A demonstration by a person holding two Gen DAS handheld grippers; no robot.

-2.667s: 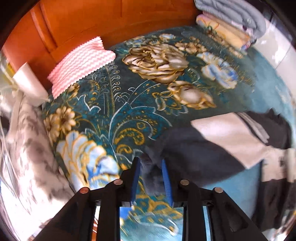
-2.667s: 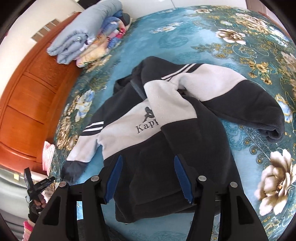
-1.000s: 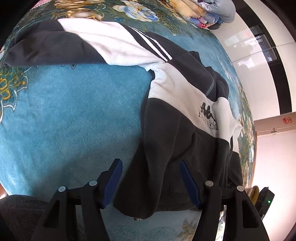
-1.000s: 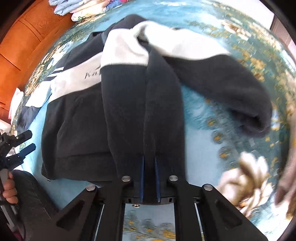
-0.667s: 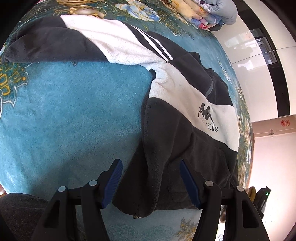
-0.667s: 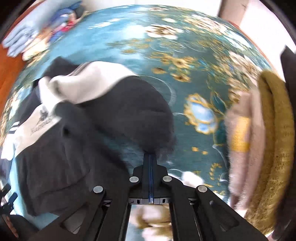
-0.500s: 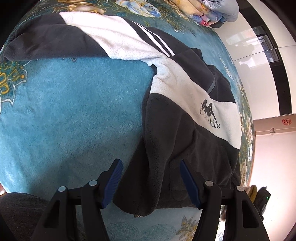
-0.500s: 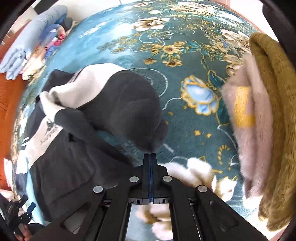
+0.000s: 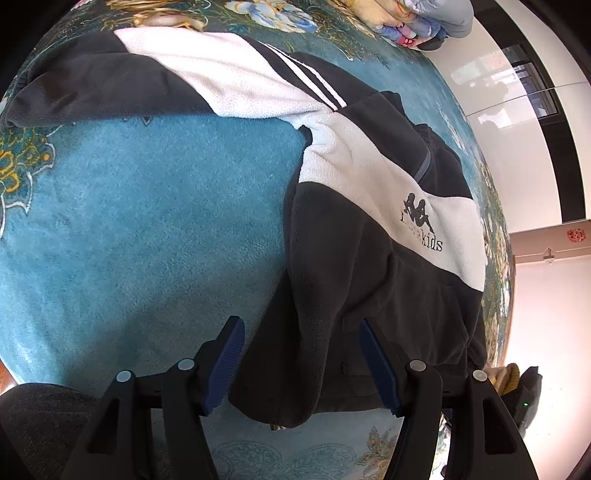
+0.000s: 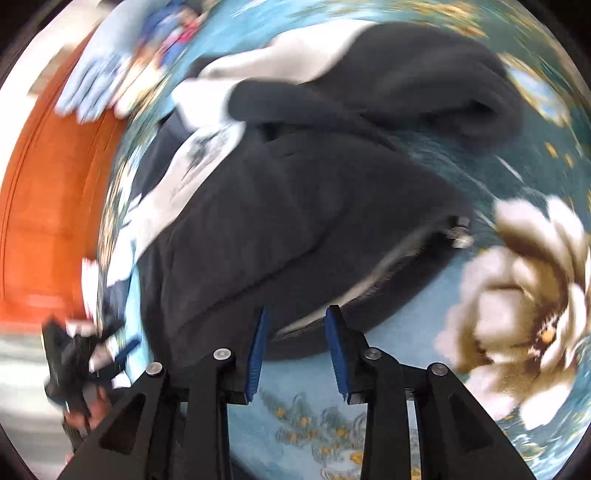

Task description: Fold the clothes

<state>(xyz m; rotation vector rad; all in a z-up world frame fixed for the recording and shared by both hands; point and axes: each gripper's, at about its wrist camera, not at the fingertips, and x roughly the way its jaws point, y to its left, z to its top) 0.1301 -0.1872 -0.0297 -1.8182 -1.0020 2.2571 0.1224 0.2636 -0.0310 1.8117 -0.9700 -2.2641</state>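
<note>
- Left wrist view, far left: one sleeve (image 9: 122, 85) of the black-and-white fleece jacket (image 9: 354, 266) stretches out flat toward the left edge, dark at the cuff end, white nearer the shoulder, with thin white stripes at the top.
- Jacket lies on a teal floral bedspread (image 9: 140, 229); bare teal pile fills the area below the sleeve.
- Left tongs (image 9: 302, 363) released, blue pads spread wide, straddling the dark hem of the jacket; pads not clamped on the cloth.
- Right of centre: white chest band with a dark logo and the word "kids".
- Top right: a stack of folded bedding (image 9: 428, 18) at the far edge of the bed.
- Right wrist view, heavily blurred. Far left: orange wooden panel (image 10: 48, 192); the other tool shows as a dark blur at lower left.
- Centre: dark body of the jacket bunched in a mound, white band behind it.
- Right tongs (image 10: 297, 347) released, pads parted to a moderate gap at the jacket's near hem; contact with cloth cannot be told.
- Right of the hem: a metal zipper pull (image 10: 458, 232), then a large cream flower print (image 10: 524, 295).
</note>
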